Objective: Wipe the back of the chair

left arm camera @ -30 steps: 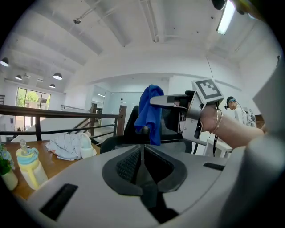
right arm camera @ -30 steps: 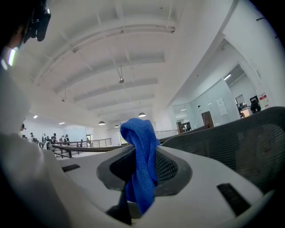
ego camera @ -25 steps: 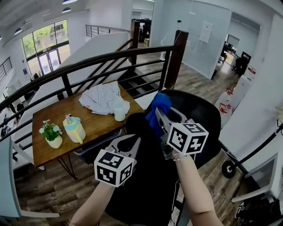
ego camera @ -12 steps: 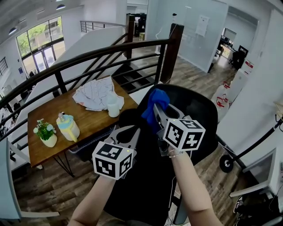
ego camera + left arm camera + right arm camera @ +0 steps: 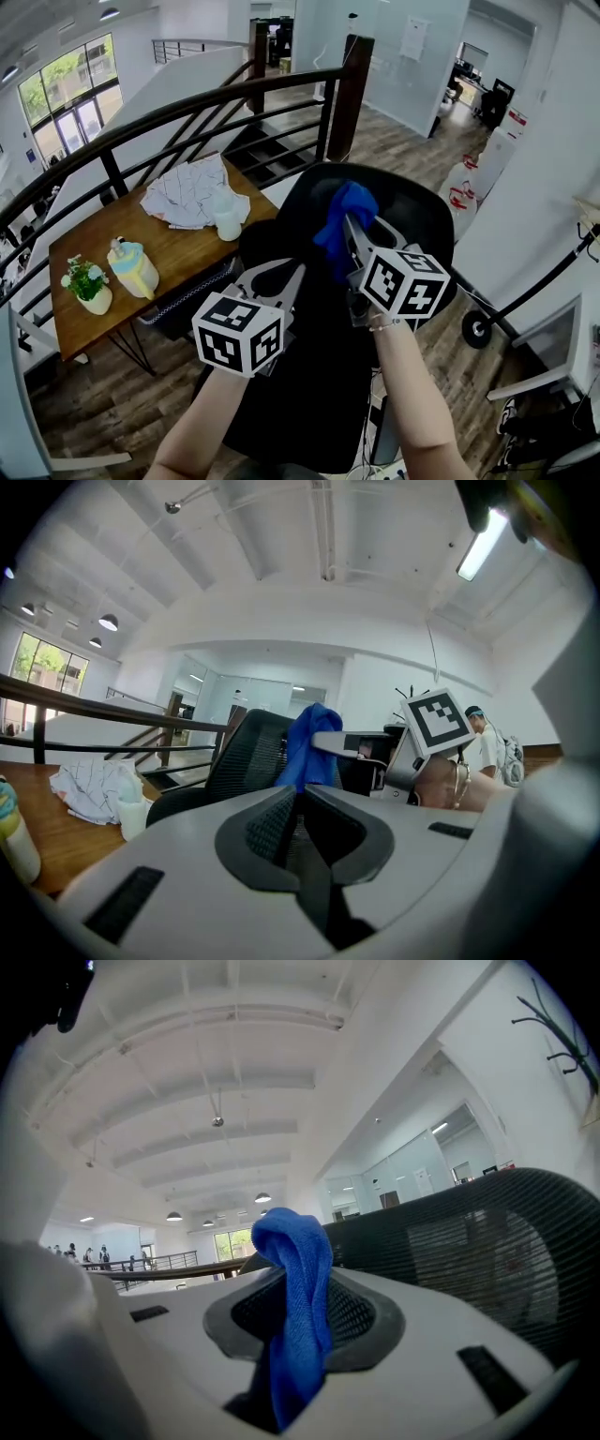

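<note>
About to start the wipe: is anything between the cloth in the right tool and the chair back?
Nothing visible. The blue cloth in the right tool hangs directly before the mesh chair back; the left tool, shut and empty, is off to its left.

A wooden surface point(image 5: 187, 258) on thin dark legs stands on the plank floor point(image 5: 103, 412). At its right end, by the far edge, a crumpled white cloth with fine lines point(image 5: 183, 192) lies spread out. A white cup point(image 5: 228, 225) stands upright against the cloth's near side, close to the right corner. Toward the left end, a yellow and pale-blue jug point(image 5: 131, 267) and a small potted plant point(image 5: 84, 284) stand side by side. The black chair point(image 5: 403, 211) stands just beside the right corner.
</note>
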Demonstrator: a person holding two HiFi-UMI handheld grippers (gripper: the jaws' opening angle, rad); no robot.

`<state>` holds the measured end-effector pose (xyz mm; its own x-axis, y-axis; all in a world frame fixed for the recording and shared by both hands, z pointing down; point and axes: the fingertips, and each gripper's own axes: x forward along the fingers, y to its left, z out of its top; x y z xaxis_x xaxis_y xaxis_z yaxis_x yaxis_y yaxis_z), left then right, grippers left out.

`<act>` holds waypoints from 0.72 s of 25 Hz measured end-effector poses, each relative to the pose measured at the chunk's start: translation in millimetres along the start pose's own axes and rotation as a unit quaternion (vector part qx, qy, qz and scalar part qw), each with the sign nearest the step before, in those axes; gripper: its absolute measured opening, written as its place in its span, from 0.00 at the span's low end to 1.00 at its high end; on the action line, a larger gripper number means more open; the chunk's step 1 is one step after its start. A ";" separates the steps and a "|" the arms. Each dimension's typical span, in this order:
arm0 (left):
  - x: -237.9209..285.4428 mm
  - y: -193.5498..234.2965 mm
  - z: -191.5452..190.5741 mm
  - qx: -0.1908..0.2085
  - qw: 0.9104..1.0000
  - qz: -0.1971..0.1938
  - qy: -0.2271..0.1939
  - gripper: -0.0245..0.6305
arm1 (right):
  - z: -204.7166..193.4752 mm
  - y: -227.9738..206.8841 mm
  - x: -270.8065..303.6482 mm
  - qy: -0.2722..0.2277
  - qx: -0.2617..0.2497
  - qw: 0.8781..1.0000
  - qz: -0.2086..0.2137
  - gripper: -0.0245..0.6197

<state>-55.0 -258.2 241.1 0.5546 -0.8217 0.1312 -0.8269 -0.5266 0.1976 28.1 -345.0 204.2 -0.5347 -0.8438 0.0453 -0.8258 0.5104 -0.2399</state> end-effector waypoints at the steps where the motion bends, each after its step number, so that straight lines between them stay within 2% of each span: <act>1: 0.4 -2.4 0.1 -0.001 1.000 -0.004 0.000 0.09 | 0.2 -4.5 -4.4 0.001 0.003 1.000 -0.009 0.20; 9: 6.3 -15.1 -11.9 -0.021 0.999 -0.035 0.014 0.09 | -3.2 -42.8 -37.8 0.001 0.015 0.997 -0.073 0.20; 18: 16.1 -36.8 -8.6 -0.014 0.997 -0.070 0.018 0.09 | 4.3 -90.1 -87.1 -0.017 0.022 0.988 -0.153 0.20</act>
<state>-14.9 -250.2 244.4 0.6671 -0.7327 0.1344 -0.7391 -0.6284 0.2425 149.9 -318.1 217.7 -0.2550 -0.9629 0.0887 -0.9386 0.2244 -0.2619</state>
